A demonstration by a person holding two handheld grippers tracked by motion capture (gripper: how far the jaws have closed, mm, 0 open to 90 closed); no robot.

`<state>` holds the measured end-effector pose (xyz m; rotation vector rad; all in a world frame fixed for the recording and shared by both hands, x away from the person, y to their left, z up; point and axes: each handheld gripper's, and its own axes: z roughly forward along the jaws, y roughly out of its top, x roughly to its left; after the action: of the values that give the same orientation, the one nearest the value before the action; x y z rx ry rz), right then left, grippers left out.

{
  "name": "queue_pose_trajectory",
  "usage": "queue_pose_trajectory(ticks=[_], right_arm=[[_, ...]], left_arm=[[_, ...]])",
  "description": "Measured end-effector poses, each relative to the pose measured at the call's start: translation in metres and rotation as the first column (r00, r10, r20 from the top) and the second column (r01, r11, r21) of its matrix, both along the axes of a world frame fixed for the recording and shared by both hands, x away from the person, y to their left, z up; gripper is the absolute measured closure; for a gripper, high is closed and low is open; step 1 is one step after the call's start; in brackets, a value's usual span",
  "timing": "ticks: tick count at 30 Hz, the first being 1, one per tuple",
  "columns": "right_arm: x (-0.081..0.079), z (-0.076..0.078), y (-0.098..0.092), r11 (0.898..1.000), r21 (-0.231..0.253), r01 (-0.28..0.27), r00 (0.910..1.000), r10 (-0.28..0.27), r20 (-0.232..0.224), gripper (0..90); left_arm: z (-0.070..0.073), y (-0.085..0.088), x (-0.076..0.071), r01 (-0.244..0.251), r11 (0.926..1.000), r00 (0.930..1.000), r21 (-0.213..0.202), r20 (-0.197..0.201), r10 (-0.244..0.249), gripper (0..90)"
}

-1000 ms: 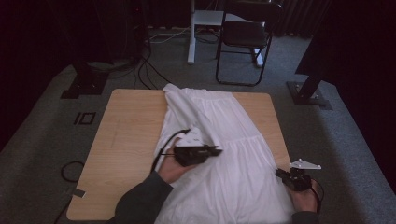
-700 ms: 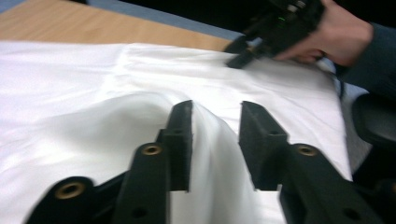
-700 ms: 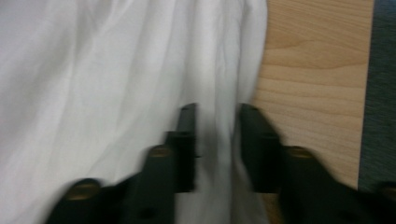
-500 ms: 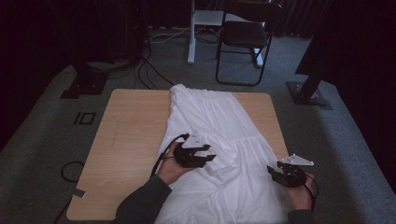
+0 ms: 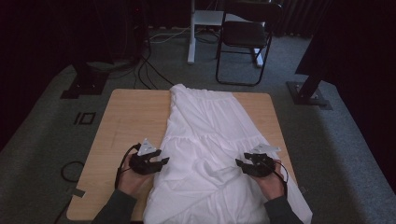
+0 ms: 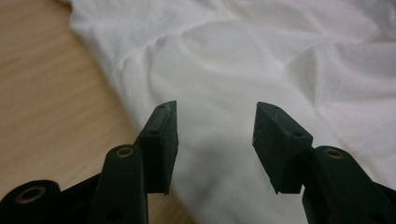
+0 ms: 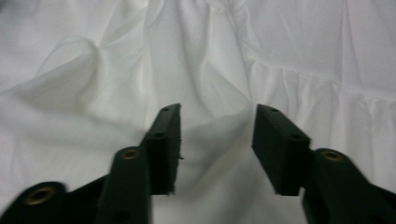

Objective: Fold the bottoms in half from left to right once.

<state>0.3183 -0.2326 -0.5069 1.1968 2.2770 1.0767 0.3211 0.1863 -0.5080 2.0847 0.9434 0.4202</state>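
Observation:
A white gathered garment (image 5: 210,140) lies spread along the wooden table (image 5: 126,121), its near end hanging over the front edge. My left gripper (image 5: 162,163) sits at the garment's left edge and points right. Its jaws have just been opening and stand apart over the cloth (image 6: 243,56), with nothing pinched between them. Bare wood (image 6: 42,93) shows beside them. My right gripper (image 5: 241,164) rests over the garment's right side and points left. Its jaws have also just been opening and stand apart above wrinkled cloth (image 7: 196,56), gripping nothing.
Bare wood runs down the table's left half. On the grey carpet behind stand a black chair (image 5: 243,37) and a white stand (image 5: 191,32). Cables (image 5: 140,65) trail there, and black stand bases (image 5: 79,86) (image 5: 308,93) sit off the table's far corners.
Both grippers went from shut to open. My left hand slid from the garment's middle to its left edge. My right hand moved left from the table's right side onto the cloth.

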Motion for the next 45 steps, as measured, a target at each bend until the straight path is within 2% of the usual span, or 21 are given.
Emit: queue_pose_trajectory(ticks=[3,6,7,10,12,13,18,23,24,25,27,29,30,31,33,35,37,40,42,44,45], right_arm=[[0.013,-0.007,0.005,1.0,0.015,0.021,0.9987,-0.021,-0.046,39.5],[0.02,-0.014,0.007,0.999,0.021,0.024,0.9955,-0.022,-0.092,38.9],[0.024,-0.022,0.01,1.0,0.003,0.031,0.9905,-0.031,-0.134,40.7],[0.021,-0.025,0.013,0.999,0.009,-0.045,0.9877,0.046,-0.149,66.9],[0.015,-0.022,0.016,0.997,-0.032,-0.073,0.9907,0.068,-0.118,84.5],[0.012,-0.02,0.017,0.996,-0.043,-0.079,0.9924,0.074,-0.098,86.7],[-0.002,0.007,0.009,0.998,-0.036,-0.059,0.998,0.06,0.022,87.8],[-0.016,0.042,-0.01,0.999,-0.013,-0.042,0.9913,0.043,0.124,88.3],[-0.018,0.049,-0.014,0.999,-0.02,-0.036,0.9872,0.038,0.155,88.6],[-0.026,0.063,-0.024,0.999,-0.021,0.03,0.9668,-0.024,0.254,88.8],[-0.035,0.086,-0.051,0.988,0.065,0.139,0.9232,-0.153,0.352,88.8],[-0.035,0.092,-0.064,0.981,0.073,0.178,0.9185,-0.193,0.345,88.7],[-0.024,0.084,-0.091,0.959,0.007,0.283,0.9123,-0.272,0.306,88.6],[-0.019,0.076,-0.099,0.955,0.0,0.295,0.9208,-0.285,0.267,88.6],[-0.008,0.043,-0.116,0.95,-0.035,0.309,0.9405,-0.3,0.159,88.5],[-0.003,0.017,-0.122,0.952,-0.06,0.301,0.9508,-0.294,0.097,88.2],[0.003,-0.012,-0.127,0.951,-0.066,0.302,0.9533,-0.301,0.025,87.8],[0.008,-0.033,-0.129,0.951,-0.072,0.301,0.9522,-0.304,-0.034,86.7],[0.01,-0.041,-0.13,0.953,-0.079,0.292,0.9524,-0.297,-0.068,84.8],[0.011,-0.047,-0.128,0.955,-0.1,0.28,0.9531,-0.289,-0.09,84.4],[0.011,-0.048,-0.128,0.955,-0.086,0.282,0.9529,-0.29,-0.09,84.6]], left_arm=[[-0.006,0.007,-0.003,-0.02,0.9998,0.9998,0.002,-0.009,0.02,49.7],[-0.01,0.006,-0.004,-0.015,0.9998,0.9997,0.009,-0.019,0.015,48.9],[-0.012,0.005,-0.003,-0.012,0.9999,0.9997,0.009,-0.023,0.012,47.9],[-0.018,-0.002,-0.002,0.001,0.9996,0.9994,0.027,-0.033,0.0,46.3],[-0.022,-0.008,-0.002,0.007,0.9994,0.9992,0.034,-0.04,-0.005,46.1],[-0.024,-0.01,-0.002,0.005,0.999,0.9993,0.045,-0.038,-0.004,45.5],[-0.027,-0.015,-0.001,-0.007,0.9985,0.9994,0.054,-0.033,0.009,44.4],[-0.025,-0.015,-0.003,0.002,0.9988,0.9997,0.05,-0.026,-0.001,43.6],[-0.024,-0.015,-0.004,0.003,0.9986,0.9997,0.052,-0.025,-0.002,43.1],[-0.024,-0.014,-0.005,0.005,0.9986,0.9997,0.053,-0.025,-0.004,43.0],[-0.024,-0.014,-0.006,0.005,0.9986,0.9996,0.052,-0.026,-0.004,42.8],[-0.024,-0.014,-0.006,0.006,0.9988,0.9996,0.048,-0.028,-0.004,42.7],[-0.024,-0.014,-0.006,0.008,0.9989,0.9995,0.047,-0.029,-0.006,42.5],[-0.025,-0.015,-0.006,0.01,0.999,0.9995,0.043,-0.031,-0.008,42.1],[-0.026,-0.017,-0.006,0.017,0.9995,0.999,0.028,-0.043,-0.016,41.7],[-0.026,-0.021,-0.005,0.019,0.9998,0.9985,0.011,-0.052,-0.019,40.1],[-0.027,-0.03,-0.004,0.031,0.9995,0.9973,0.003,-0.067,-0.03,37.6],[-0.031,-0.049,-0.005,0.073,0.9973,0.9926,-0.003,-0.097,-0.073,36.0],[-0.037,-0.064,-0.007,0.105,0.9937,0.9892,0.04,-0.107,-0.1,35.7],[-0.044,-0.079,-0.01,0.118,0.983,0.9913,0.141,-0.074,-0.109,42.9],[-0.043,-0.081,-0.011,0.134,0.9814,0.9896,0.138,-0.071,-0.125,50.1]])
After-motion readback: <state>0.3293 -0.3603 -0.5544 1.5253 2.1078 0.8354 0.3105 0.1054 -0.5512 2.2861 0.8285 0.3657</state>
